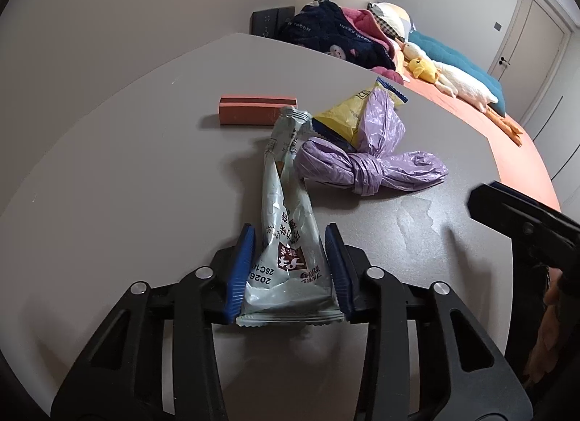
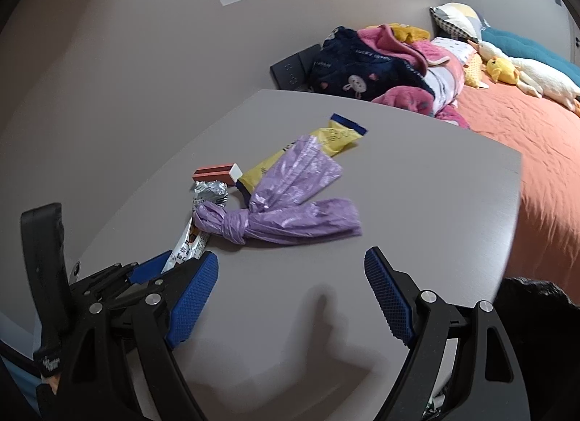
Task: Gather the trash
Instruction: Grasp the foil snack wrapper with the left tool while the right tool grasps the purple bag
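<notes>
We find a pale grey-green snack wrapper (image 1: pixel 286 240) lying lengthwise on the grey tabletop (image 1: pixel 127 185), its sealed near end between the blue pads of the left hand-held gripper (image 1: pixel 291 269). The pads touch the wrapper's edges on both sides, so we record that the gripper grasps the wrapper, which rests on the tabletop. The wrapper's far, torn end points toward an orange-brown block (image 1: pixel 257 109) lying flat farther back.

Just right of the wrapper's far half lies a knotted purple plastic bag (image 1: pixel 362 163), touching or nearly touching it. A yellow packet with blue serrated ends (image 1: pixel 348 113) lies partly under the purple bag's far flap. In the right wrist view the same group appears: purple bag (image 2: pixel 286 218), yellow packet (image 2: pixel 333 138), block (image 2: pixel 217 173) and the wrapper's crumpled silver end (image 2: pixel 210 194).

The right hand-held gripper (image 2: pixel 290 294) hovers over bare tabletop (image 2: pixel 435 203) near the purple bag, its pads spread wide and holding nothing. The left hand-held gripper (image 2: pixel 174 265) shows at its left.

Beyond the tabletop's far and right edges stands a bed with an orange sheet (image 2: pixel 525 138), carrying piled blankets (image 2: pixel 362 69), a white goose toy (image 1: pixel 456 80) and a yellow plush toy (image 1: pixel 422 69).
</notes>
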A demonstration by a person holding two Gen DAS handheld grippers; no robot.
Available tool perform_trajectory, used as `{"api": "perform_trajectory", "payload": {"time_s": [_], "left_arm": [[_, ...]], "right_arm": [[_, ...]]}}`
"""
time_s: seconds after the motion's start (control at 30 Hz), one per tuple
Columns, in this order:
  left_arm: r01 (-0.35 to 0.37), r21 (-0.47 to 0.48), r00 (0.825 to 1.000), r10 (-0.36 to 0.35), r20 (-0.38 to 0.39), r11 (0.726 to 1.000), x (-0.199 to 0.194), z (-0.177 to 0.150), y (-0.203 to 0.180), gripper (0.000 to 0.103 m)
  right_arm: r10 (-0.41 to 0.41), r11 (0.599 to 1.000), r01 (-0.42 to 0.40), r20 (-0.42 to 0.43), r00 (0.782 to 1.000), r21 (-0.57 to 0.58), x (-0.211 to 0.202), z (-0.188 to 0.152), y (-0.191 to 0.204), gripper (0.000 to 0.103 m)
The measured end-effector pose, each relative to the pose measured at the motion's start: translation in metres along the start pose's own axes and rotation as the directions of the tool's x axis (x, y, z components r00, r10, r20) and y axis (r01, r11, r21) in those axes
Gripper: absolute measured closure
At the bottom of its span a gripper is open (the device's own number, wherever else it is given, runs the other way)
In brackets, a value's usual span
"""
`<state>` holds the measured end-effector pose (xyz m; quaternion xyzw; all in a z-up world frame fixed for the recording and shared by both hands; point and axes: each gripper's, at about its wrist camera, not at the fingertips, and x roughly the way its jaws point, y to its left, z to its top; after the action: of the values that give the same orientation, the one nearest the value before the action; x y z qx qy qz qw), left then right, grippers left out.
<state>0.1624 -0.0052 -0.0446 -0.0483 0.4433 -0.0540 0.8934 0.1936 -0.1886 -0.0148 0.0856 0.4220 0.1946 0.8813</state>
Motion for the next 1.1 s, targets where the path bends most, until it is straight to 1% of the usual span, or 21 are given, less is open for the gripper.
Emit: {"api": "perform_trajectory", "payload": {"time_s": [0.03, 0.17, 0.33, 0.53, 0.6, 0.63, 0.73, 0.77, 0.8, 0.93, 1.1], "left_arm": [[-0.003, -0.001, 1.000, 0.003, 0.001, 1.000, 0.000, 0.000, 0.001, 0.070], [-0.018, -0.046, 0.999, 0.019, 0.027, 0.999, -0.006, 0.001, 0.012, 0.074], [-0.022, -0.084, 0.999, 0.025, 0.036, 0.996, -0.012, 0.001, 0.026, 0.074], [-0.025, -0.123, 0.999, 0.030, 0.036, 0.992, -0.015, -0.002, 0.039, 0.074], [-0.021, -0.127, 0.999, 0.026, 0.036, 0.992, -0.017, -0.003, 0.041, 0.074], [-0.021, -0.130, 0.999, 0.026, 0.035, 0.991, -0.017, -0.004, 0.042, 0.074], [-0.019, -0.131, 0.999, 0.023, 0.030, 0.991, -0.017, -0.005, 0.042, 0.074], [-0.021, -0.128, 0.999, 0.024, 0.028, 0.992, -0.017, -0.005, 0.041, 0.074], [-0.022, -0.127, 0.999, 0.025, 0.027, 0.992, -0.016, -0.005, 0.040, 0.074], [-0.026, -0.123, 0.999, 0.030, 0.032, 0.992, -0.017, -0.003, 0.038, 0.074], [-0.024, -0.130, 0.999, 0.030, 0.038, 0.991, -0.020, -0.002, 0.038, 0.074]], "right_arm": [[0.001, 1.000, -0.001, -0.004, 1.000, -0.005, 0.004, 0.002, 0.003, 0.020], [-0.001, 1.000, 0.000, -0.019, 1.000, -0.020, 0.018, 0.007, 0.012, 0.020], [-0.008, 0.999, 0.007, -0.044, 0.999, -0.034, 0.036, 0.012, 0.021, 0.020], [-0.047, 0.997, 0.041, -0.080, 0.996, -0.071, 0.057, 0.018, 0.029, 0.020], [-0.068, 0.994, 0.060, -0.094, 0.993, -0.087, 0.063, 0.018, 0.030, 0.027], [-0.082, 0.993, 0.071, -0.107, 0.991, -0.098, 0.066, 0.018, 0.031, 0.035], [-0.147, 0.979, 0.131, -0.098, 0.984, -0.154, 0.069, 0.016, 0.038, 0.056], [-0.154, 0.977, 0.137, -0.099, 0.983, -0.161, 0.069, 0.016, 0.038, 0.078], [-0.162, 0.976, 0.143, -0.104, 0.981, -0.165, 0.070, 0.016, 0.038, 0.098], [-0.125, 0.982, 0.105, -0.125, 0.984, -0.156, 0.068, 0.013, 0.036, 0.101], [-0.107, 0.983, 0.087, -0.115, 0.988, -0.162, 0.057, 0.009, 0.038, 0.101]]}}
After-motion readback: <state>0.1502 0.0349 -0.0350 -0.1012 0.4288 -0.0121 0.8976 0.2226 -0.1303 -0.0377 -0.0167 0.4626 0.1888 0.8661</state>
